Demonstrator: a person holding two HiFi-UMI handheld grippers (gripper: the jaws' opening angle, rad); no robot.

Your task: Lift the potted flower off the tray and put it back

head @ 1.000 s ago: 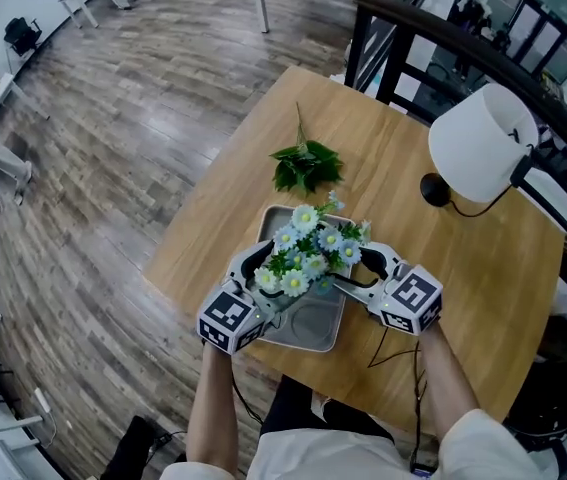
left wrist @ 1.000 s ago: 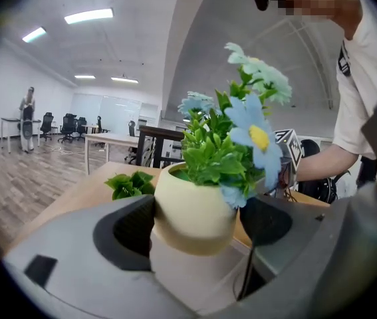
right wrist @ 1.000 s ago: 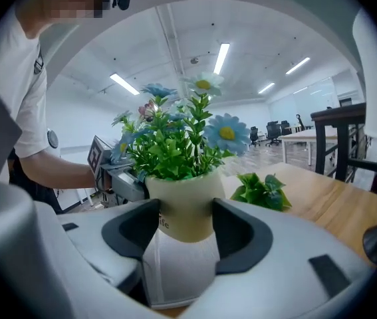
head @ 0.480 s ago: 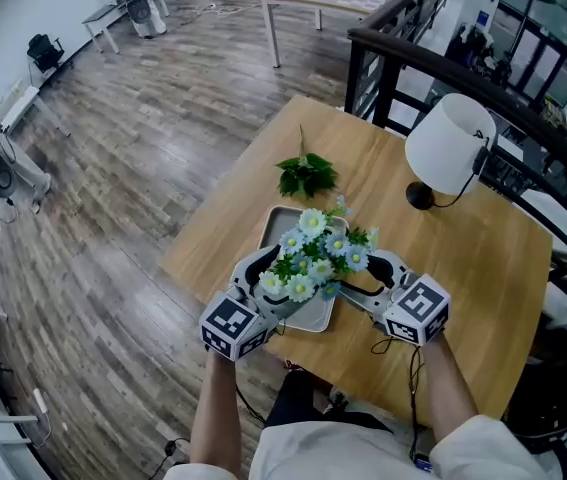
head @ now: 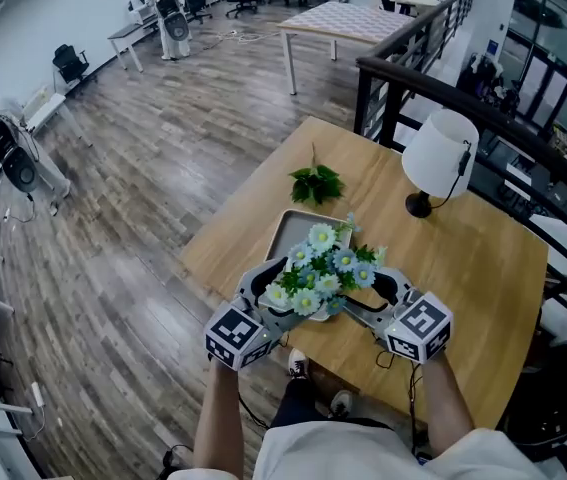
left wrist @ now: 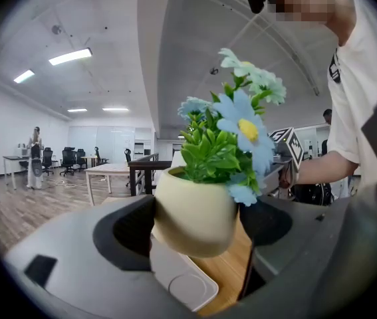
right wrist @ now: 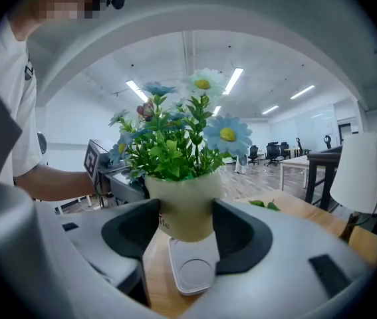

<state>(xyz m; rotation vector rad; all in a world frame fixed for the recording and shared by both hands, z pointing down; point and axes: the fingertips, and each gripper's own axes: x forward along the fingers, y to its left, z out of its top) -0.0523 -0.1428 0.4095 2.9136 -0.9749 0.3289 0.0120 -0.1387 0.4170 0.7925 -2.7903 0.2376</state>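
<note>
A cream pot of blue and white flowers (head: 323,271) hangs in the air above the grey tray (head: 293,232) on the wooden table. My left gripper (head: 266,290) presses on the pot from the left and my right gripper (head: 375,290) from the right. In the left gripper view the pot (left wrist: 195,218) sits squeezed between the dark pads of that gripper (left wrist: 198,226), with the tray (left wrist: 183,286) well below it. The right gripper view shows the pot (right wrist: 185,211) clamped in that gripper (right wrist: 185,223) above the tray (right wrist: 192,270).
A sprig of green leaves (head: 315,181) lies on the table beyond the tray. A white-shaded lamp (head: 439,156) stands at the far right of the table. A black railing (head: 418,73) runs behind the table (head: 483,268). Wooden floor lies to the left.
Both grippers have risen together with the pot between them, so it has come up off the tray and now hangs well above it.
</note>
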